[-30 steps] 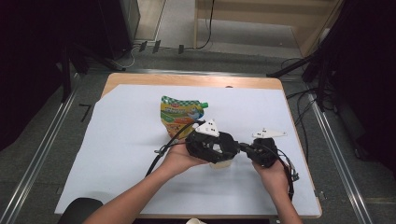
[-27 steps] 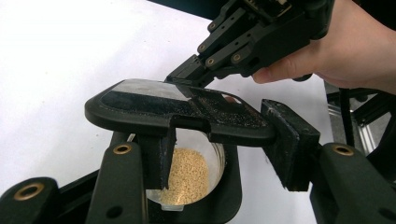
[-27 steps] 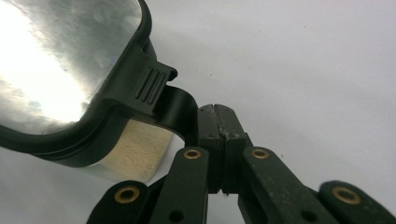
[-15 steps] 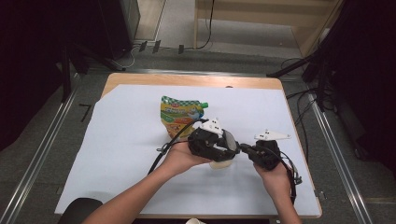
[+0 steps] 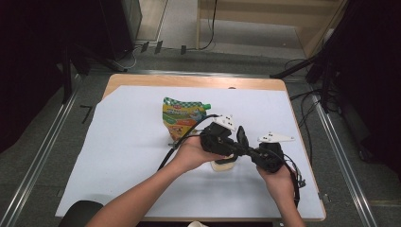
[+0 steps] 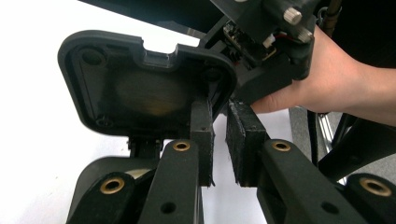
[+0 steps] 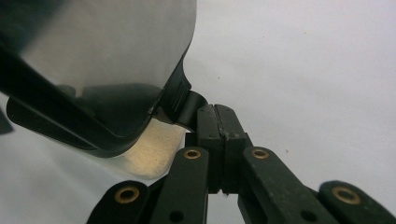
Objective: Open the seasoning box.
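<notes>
Lid (image 6: 140,88) stands raised off the cream box (image 7: 149,156): your right gripper (image 7: 216,112) pinches the lid's tab (image 7: 190,106), your left gripper (image 6: 219,109) waits slightly parted. Swinging it fully open remains.

No legible text anywhere. Printing on the green and orange pouch (image 5: 182,120), lying beyond the fingers (image 5: 242,137) on the table (image 5: 118,142), too small and blurred to read. A white band of lettering near its top, not decipherable. No markings, numbers or brand marks readable on the black lid (image 6: 144,84) just past the fingers in the left gripper view. None in the right gripper view either.
</notes>
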The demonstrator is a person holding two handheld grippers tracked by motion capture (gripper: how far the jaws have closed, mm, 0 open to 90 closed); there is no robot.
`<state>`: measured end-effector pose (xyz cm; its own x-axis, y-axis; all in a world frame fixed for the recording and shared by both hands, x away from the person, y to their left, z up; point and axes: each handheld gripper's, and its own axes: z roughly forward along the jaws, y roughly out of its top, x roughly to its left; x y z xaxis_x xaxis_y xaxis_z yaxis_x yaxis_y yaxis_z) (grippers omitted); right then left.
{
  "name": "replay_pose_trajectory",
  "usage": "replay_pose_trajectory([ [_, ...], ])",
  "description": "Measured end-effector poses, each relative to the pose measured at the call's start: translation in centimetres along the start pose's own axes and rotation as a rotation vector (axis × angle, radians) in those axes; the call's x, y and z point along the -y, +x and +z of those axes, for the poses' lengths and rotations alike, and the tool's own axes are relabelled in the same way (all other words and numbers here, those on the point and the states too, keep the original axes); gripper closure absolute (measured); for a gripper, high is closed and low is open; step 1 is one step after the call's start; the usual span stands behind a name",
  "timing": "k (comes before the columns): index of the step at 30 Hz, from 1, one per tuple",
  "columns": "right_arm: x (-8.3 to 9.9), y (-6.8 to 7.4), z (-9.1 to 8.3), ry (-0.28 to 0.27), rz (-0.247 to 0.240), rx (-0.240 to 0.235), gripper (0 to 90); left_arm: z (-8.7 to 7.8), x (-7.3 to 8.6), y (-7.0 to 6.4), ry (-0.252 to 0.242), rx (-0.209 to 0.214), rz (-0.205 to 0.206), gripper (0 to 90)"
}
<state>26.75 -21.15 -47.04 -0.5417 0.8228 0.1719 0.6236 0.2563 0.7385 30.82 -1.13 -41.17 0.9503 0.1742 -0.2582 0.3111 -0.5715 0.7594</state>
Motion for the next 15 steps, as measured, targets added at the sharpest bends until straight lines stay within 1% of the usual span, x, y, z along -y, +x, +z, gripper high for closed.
replay_pose_trajectory([
  [3, 0.0, -0.1, 0.0, 0.002, -0.001, -0.008, 90.0, 0.2, -0.1, 0.1, -0.001, 0.001, 0.003, 82.0],
  [5, 0.0, -0.2, -0.1, -0.002, -0.001, -0.022, 90.0, 0.1, 0.0, 0.2, -0.004, 0.01, -0.002, 81.7],
  [7, -0.1, -0.3, -0.5, -0.016, -0.006, -0.021, 90.0, -0.2, 0.0, 0.3, 0.002, 0.007, -0.005, 81.0],
  [9, -0.1, -0.3, -0.8, -0.024, 0.003, -0.026, 90.0, -0.5, 0.1, 0.3, 0.001, 0.005, -0.012, 78.4],
  [10, 0.0, -0.4, -1.0, -0.026, 0.003, -0.025, 90.0, -0.8, 0.2, 0.4, 0.004, 0.005, -0.015, 75.5],
  [11, 0.2, -0.4, -1.2, -0.025, 0.01, -0.029, 90.0, -1.0, 0.2, 0.4, 0.007, 0.003, -0.015, 75.5],
  [12, 0.3, -0.4, -1.3, -0.028, 0.014, -0.031, 90.0, -1.2, 0.3, 0.6, 0.008, 0.013, -0.025, 74.2],
  [13, 0.5, -0.3, -1.4, -0.025, 0.021, -0.041, 87.9, -1.4, 0.4, 0.7, 0.014, 0.026, -0.029, 71.8],
  [14, 0.6, -0.2, -1.5, -0.019, 0.025, -0.046, 87.6, -1.5, 0.6, 0.8, 0.024, 0.033, -0.038, 70.7],
  [15, 0.8, -0.1, -1.5, -0.011, 0.027, -0.056, 86.9, -1.7, 0.8, 0.9, 0.033, 0.029, -0.037, 69.9],
])
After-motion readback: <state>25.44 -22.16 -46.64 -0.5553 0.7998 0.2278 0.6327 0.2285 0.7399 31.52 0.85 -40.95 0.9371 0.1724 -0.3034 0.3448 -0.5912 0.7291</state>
